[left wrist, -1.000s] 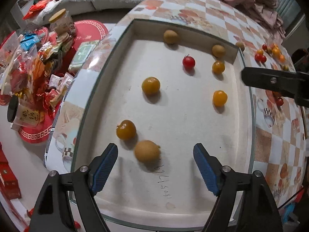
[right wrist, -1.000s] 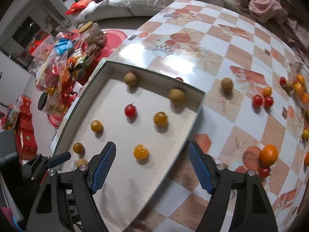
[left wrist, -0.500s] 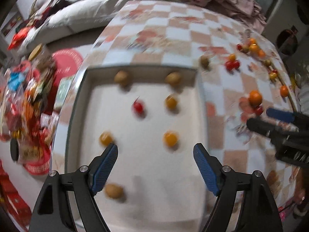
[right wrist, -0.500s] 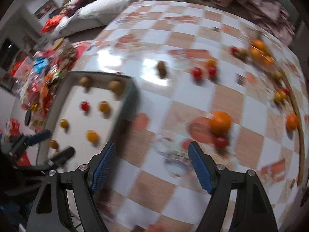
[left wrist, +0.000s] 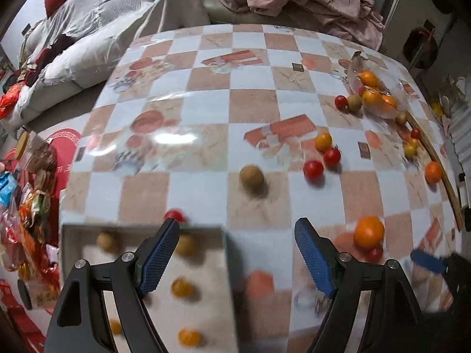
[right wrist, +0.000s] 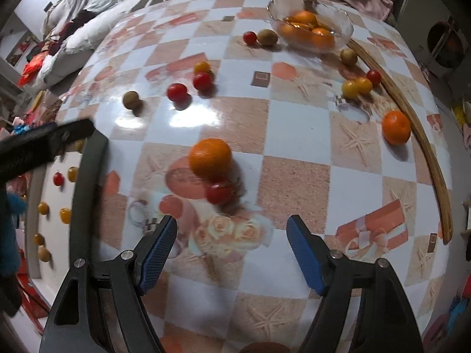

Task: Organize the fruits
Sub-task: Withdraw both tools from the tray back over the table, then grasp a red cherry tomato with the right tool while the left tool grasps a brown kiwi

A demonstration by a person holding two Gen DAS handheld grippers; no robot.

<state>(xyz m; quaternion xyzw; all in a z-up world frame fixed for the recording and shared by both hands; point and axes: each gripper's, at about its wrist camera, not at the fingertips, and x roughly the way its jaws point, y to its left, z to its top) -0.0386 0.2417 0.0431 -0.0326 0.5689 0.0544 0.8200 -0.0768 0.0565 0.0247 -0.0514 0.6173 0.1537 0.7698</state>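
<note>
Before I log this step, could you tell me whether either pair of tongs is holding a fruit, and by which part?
Nothing is held. The left tongs and right tongs both stand open and empty above the table.

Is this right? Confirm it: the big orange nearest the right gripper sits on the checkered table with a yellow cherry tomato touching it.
Wrong in one respect: the cherry tomato touching the big orange is red, not yellow. The right wrist view shows it. The orange does sit on the checkered table, ahead of the open right gripper.
</note>
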